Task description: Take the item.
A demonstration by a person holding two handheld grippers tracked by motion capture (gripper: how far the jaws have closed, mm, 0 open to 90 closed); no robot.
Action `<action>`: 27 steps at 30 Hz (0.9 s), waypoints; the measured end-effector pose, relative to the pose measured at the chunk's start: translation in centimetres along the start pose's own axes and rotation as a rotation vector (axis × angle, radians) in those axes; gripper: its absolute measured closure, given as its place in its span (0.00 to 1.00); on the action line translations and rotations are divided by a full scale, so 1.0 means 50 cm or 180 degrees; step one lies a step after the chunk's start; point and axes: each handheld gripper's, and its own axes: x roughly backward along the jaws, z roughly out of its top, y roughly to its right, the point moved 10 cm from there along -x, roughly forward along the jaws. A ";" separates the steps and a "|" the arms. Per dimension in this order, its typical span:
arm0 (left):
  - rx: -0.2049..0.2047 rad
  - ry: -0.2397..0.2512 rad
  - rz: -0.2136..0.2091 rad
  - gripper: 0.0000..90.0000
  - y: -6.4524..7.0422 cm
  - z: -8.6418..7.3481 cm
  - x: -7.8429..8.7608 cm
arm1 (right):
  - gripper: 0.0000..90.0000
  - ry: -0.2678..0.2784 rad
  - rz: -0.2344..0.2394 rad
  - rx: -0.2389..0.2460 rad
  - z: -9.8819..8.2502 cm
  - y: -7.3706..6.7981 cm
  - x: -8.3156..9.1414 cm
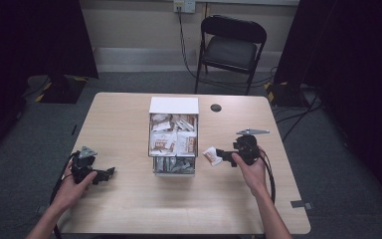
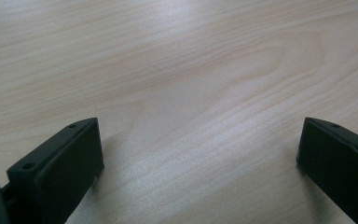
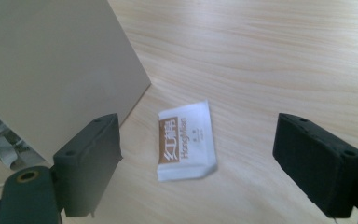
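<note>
One sachet (image 3: 185,140), one box (image 1: 174,105), one chair (image 1: 233,47)

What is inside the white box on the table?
The white box holds packets in brown and white wrappers, with greyish ones in the nearest compartment. Whatever lies beneath the top layer is covered.

White sachet (image 3: 185,139) flat on the wooden table (image 3: 270,51), untouched between wide-apart claw (image 3: 198,163) jaws, beside box wall (image 3: 51,70).
</note>
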 end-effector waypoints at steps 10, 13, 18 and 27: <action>0.0001 0.0001 -0.0001 0.00 0.000 0.000 0.000 | 0.17 0.0004 -0.0138 0.0197 -0.002 -0.022 0.064; 0.0001 -0.0001 -0.0010 0.00 0.001 0.000 0.000 | 0.18 0.0037 -0.0198 0.0170 -0.008 -0.013 0.082; 0.0001 0.0001 0.0000 0.00 0.000 0.000 0.000 | 0.18 0.0045 -0.0312 0.0108 -0.026 0.010 0.105; 0.0001 0.0001 0.0000 0.00 0.000 0.000 0.000 | 0.17 0.0067 -0.0415 0.0006 -0.062 0.049 0.139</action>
